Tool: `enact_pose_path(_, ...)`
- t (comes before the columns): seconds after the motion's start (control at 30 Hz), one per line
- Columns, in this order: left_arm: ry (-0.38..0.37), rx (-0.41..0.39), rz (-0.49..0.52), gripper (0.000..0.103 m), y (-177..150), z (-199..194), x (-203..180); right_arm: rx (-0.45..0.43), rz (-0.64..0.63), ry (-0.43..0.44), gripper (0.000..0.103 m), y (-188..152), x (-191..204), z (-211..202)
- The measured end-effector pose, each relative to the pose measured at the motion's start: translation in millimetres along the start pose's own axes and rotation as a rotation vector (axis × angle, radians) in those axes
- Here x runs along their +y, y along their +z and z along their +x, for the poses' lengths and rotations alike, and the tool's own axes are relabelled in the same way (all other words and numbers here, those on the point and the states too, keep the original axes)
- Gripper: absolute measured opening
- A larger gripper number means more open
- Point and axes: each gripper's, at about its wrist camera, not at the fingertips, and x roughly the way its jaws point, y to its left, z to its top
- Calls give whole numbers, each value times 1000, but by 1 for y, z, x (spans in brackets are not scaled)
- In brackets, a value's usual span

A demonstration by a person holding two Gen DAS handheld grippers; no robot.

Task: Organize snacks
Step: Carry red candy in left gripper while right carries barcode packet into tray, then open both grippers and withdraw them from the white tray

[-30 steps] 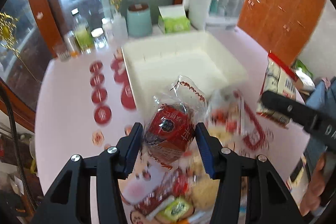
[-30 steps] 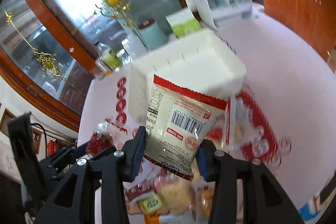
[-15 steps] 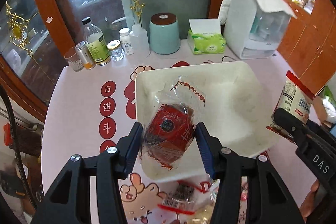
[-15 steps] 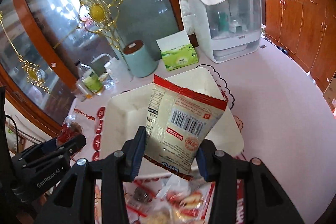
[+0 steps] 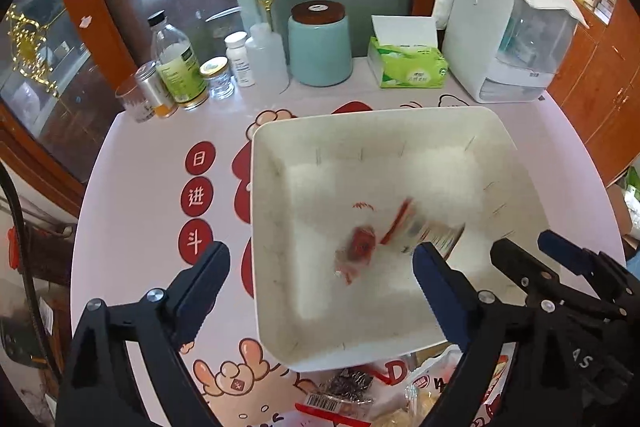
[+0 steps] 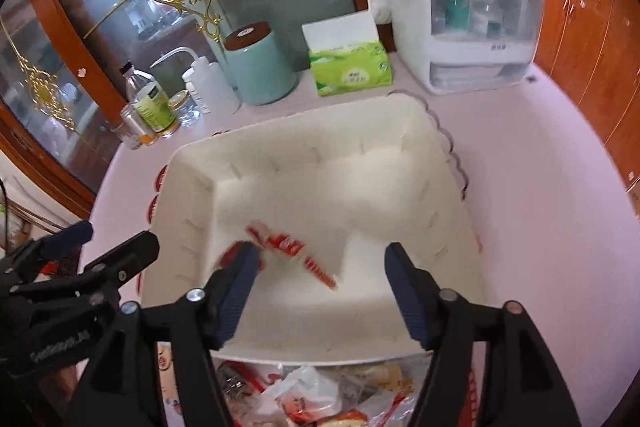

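Observation:
A white plastic bin (image 5: 376, 115) stands in the middle of the pink table. Inside it a clear packet with a red snack (image 5: 360, 247) and a white packet with red edges (image 5: 424, 231) are blurred, dropping onto the floor of the bin. My left gripper (image 5: 320, 259) hovers over the bin's near left side, jaws opening wide, nothing between them. My right gripper (image 6: 322, 255) hangs over the bin (image 6: 300, 119) beside it, jaws also opening, and the white packet (image 6: 288, 247) is loose below them. A pile of wrapped snacks (image 6: 320, 395) lies just in front of the bin.
Along the table's back stand a teal jar (image 5: 320, 47), a green tissue box (image 5: 408, 67), a white covered cabinet (image 5: 508, 27) and several bottles (image 5: 180, 67). The pink table cover (image 5: 132, 187) has red printed characters. Wooden cupboards line the right.
Both grippers moved from above the snack pile to over the bin, then opened. The red snack packet and the white packet left the jaws and are falling into the bin.

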Motion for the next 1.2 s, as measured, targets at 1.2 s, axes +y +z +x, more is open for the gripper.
enact_pose_path(1.2,-71,-137,-76,92,-160,-173,0,-64,-131,77,68,-118,-4,-161)
